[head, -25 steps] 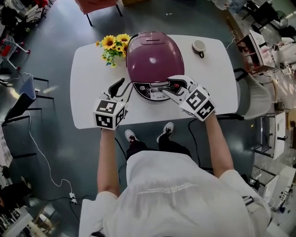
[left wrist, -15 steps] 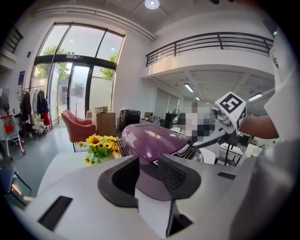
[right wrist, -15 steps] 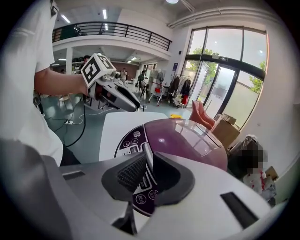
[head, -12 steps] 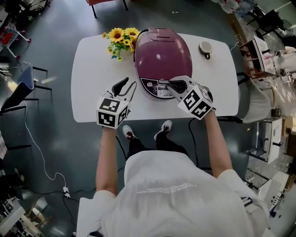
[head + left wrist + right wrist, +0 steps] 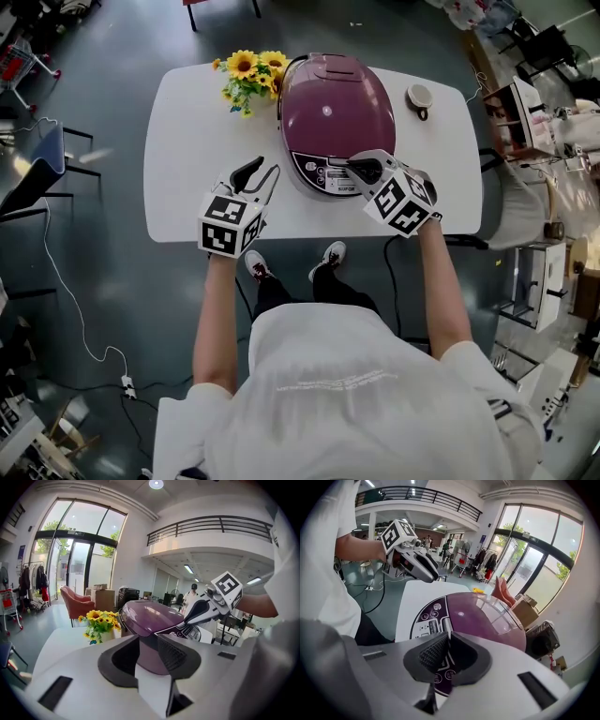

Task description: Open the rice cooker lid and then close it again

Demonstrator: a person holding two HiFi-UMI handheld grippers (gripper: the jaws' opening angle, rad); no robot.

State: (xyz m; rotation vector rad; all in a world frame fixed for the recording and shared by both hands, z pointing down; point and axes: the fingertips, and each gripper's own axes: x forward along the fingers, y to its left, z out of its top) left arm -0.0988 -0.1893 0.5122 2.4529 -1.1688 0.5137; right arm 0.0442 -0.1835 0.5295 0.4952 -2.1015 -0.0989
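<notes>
The rice cooker [image 5: 333,103] stands at the far middle of the white table [image 5: 187,141], with its purple lid down and its control panel [image 5: 323,174] facing you. There is one cooker and one panel.

Your right gripper [image 5: 356,167] rests over the top edge of that panel, pointing steeply down. Its jaws are closing and stand almost together. The right gripper view shows only a thin pale strip of the cooker's front through the gap, and nothing is clamped between the pads. Whether the tips touch the panel cannot be made out.

Your left gripper [image 5: 260,172] hovers over the table just left of the cooker and apart from it. Its jaws stand partly spread and released, and they hold nothing. The cooker's side appears beyond the gap.

Further out, note one bunch of yellow flowers [image 5: 249,73] just beside the cooker's far left corner. One small round cup [image 5: 419,96] sits to the cooker's right, apart from it. Your two shoes [image 5: 258,268] show below the table's near edge.

The right gripper covers part of the panel in the head view. Panel markings are too small to read. In each gripper view, the gripper's own body hides the lower scene.
</notes>
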